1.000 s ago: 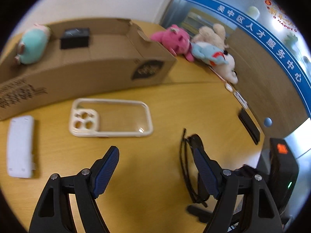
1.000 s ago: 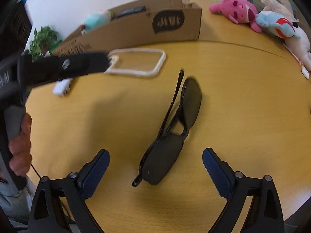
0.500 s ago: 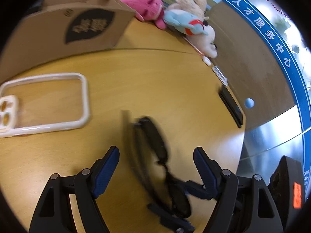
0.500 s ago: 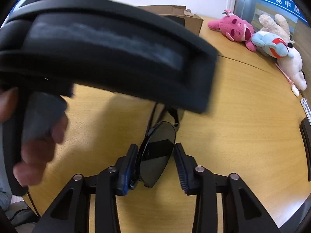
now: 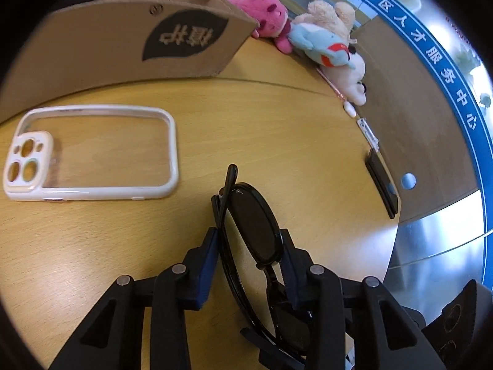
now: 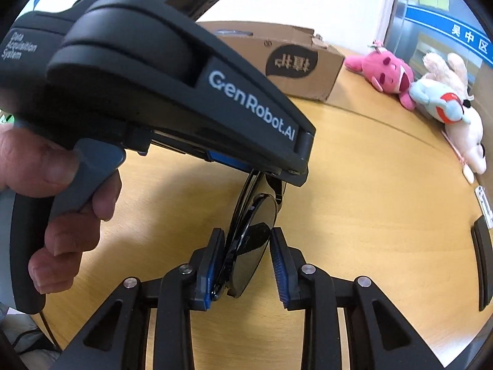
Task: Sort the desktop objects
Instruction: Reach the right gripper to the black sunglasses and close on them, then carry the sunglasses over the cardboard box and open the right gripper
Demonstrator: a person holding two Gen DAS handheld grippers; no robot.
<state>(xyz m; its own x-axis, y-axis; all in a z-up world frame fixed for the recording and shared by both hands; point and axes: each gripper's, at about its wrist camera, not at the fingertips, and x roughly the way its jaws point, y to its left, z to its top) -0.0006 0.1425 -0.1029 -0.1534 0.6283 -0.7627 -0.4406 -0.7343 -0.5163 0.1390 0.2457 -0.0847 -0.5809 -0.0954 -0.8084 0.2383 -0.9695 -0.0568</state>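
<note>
Black sunglasses (image 5: pixel 252 219) lie folded on the wooden table (image 5: pixel 277 129). My left gripper (image 5: pixel 249 246) is shut on the far lens and temple arm. My right gripper (image 6: pixel 246 252) is shut on the near lens of the same sunglasses (image 6: pixel 255 234). The left gripper's black body (image 6: pixel 154 92) fills the upper left of the right wrist view, held by a hand. A white phone case (image 5: pixel 92 151) lies to the left, in front of the cardboard box (image 5: pixel 138 40).
Pink (image 5: pixel 271 9), blue (image 5: pixel 320 46) and cream (image 5: pixel 354 71) plush toys lie at the table's far right edge. A flat black object (image 5: pixel 382 185) lies on the right rim. The box also shows in the right wrist view (image 6: pixel 292 61).
My left gripper swung right from the phone case to the sunglasses and closed on them. My right gripper moved in and closed on the near lens.
</note>
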